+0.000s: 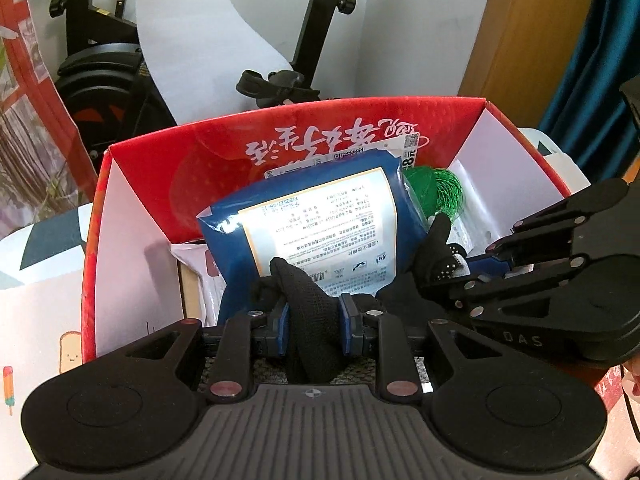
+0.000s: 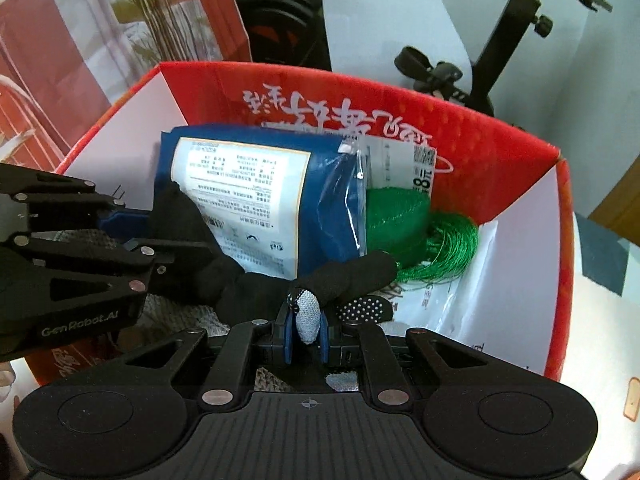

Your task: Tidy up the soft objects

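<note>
A red cardboard box stands open in front of me. In it lie a blue plastic packet with a white label and a green mesh scrubber. My left gripper is shut on a black knit glove at the box's near edge. My right gripper is shut on a grey fingertip of the same black glove. The right gripper shows at the right of the left wrist view. The left gripper shows at the left of the right wrist view.
White paper bags lie in the box's right part. A black exercise bike and a white panel stand behind the box. A red printed bag is at the left. A wooden cabinet is at the back right.
</note>
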